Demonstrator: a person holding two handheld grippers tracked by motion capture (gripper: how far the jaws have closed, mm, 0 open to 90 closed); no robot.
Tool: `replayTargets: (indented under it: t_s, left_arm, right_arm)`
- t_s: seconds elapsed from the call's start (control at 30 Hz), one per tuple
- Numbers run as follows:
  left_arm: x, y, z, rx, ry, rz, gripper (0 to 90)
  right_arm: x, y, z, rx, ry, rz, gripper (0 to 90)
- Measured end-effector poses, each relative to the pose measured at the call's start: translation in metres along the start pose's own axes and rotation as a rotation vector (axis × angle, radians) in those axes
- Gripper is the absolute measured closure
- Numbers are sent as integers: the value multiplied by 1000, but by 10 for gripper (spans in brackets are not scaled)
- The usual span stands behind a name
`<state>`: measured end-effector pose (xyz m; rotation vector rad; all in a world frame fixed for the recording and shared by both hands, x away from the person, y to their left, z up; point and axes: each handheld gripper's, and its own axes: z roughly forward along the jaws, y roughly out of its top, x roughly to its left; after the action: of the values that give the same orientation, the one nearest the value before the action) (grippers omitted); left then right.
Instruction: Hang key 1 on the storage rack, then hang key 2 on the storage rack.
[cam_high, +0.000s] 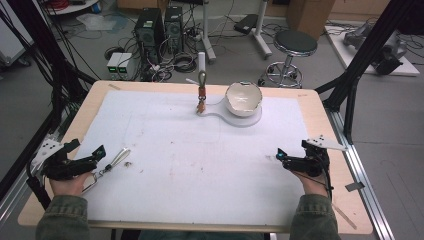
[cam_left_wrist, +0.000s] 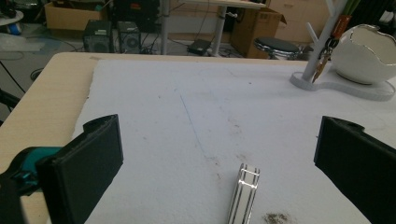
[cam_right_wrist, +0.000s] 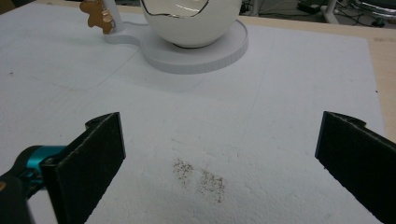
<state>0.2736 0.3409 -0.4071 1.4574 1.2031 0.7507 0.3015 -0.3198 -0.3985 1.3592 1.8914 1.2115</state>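
A silvery metal clip (cam_high: 114, 160) lies on the white foam sheet (cam_high: 200, 165) at the near left. My left gripper (cam_high: 99, 152) stands open just left of it. In the left gripper view the clip's end (cam_left_wrist: 246, 190) lies on the sheet between the wide-apart jaws of the left gripper (cam_left_wrist: 217, 140), touching neither. At the near right my right gripper (cam_high: 280, 155) is open over bare sheet, and in its own view the right gripper (cam_right_wrist: 219, 130) holds nothing. At the far middle a white post (cam_high: 201, 75) carries hanging keys (cam_high: 202, 92) beside a white egg-shaped bowl (cam_high: 243, 98).
Post and bowl share one flat white base (cam_high: 250, 120). A brown tag (cam_right_wrist: 95, 16) hangs by the post. Dark crumbs (cam_right_wrist: 201, 177) speckle the sheet ahead of my right gripper. A stool (cam_high: 295, 47), computers (cam_high: 160, 30) and cables stand on the floor beyond the table.
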Motion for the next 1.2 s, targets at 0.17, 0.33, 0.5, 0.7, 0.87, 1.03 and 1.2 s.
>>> replayTargets:
  t_s: [0.17,0.33,0.5,0.7,0.87,1.03,1.2]
  left_arm:
    - [0,0,0,4,0,1,17]
    - [0,0,1,6,-3,0,17]
    - [-1,-1,2,20,-8,5,17]
    - [-1,-1,3,30,-15,8,17]
    - [-3,2,9,69,-32,38,17]
    - [-5,6,15,106,-48,77,17]
    - [-6,13,26,165,-66,125,17]
  right_arm:
    - [0,-5,-1,-3,0,-5,5]
    - [0,-10,-4,-2,-7,-4,4]
    - [-2,-16,-4,12,-17,-1,4]
    - [-2,-20,-6,-7,-21,10,4]
    - [-3,-25,-6,-18,-14,25,4]
    - [0,-27,-4,-22,-5,13,4]
    - [2,-25,-6,-35,-3,-3,4]
